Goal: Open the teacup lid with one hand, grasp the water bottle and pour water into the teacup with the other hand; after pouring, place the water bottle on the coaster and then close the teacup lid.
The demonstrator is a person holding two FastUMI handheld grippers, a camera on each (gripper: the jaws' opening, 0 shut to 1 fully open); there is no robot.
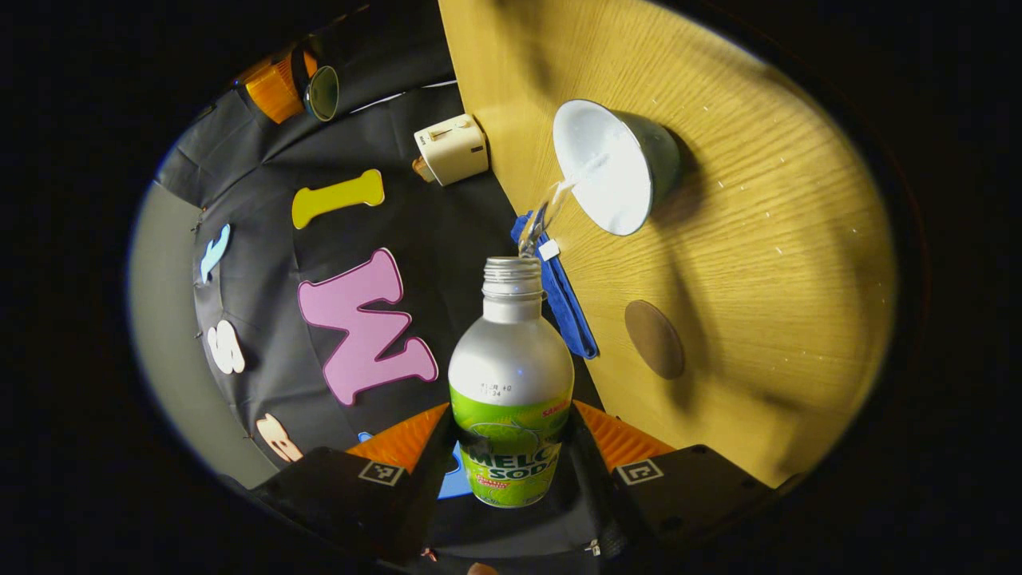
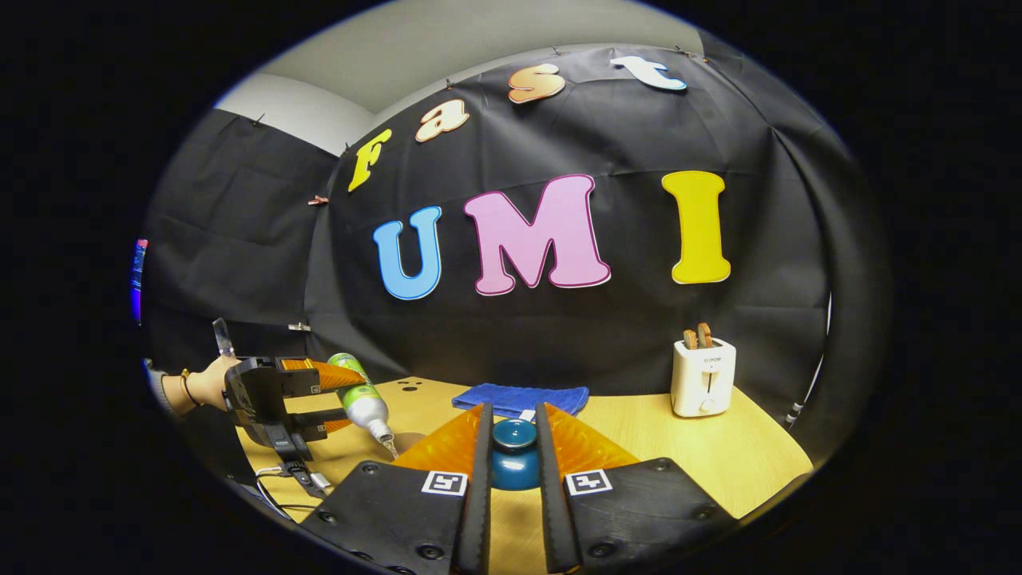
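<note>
My left gripper [image 1: 511, 435] is shut on a silver bottle with a green label [image 1: 511, 383]. The bottle is uncapped and tipped toward the teacup [image 1: 615, 164]. A thin stream of water [image 1: 551, 212] runs from its mouth into the cup's white inside. The cup stands open on the wooden table [image 1: 758, 239]. A round brown coaster [image 1: 655, 338] lies bare beside the bottle. In the right gripper view, my right gripper [image 2: 511, 447] is shut on the dark blue teacup lid [image 2: 513, 459], held above the table. At the left of that view are the tilted bottle [image 2: 361, 399] and the left gripper [image 2: 271, 399].
A folded blue cloth [image 1: 563, 303] lies at the table's back edge near the cup. A white toaster [image 2: 703, 375] with toast in it stands at the back right. A hand [image 2: 204, 383] with a bracelet holds the left gripper. Cables hang at the table's left edge.
</note>
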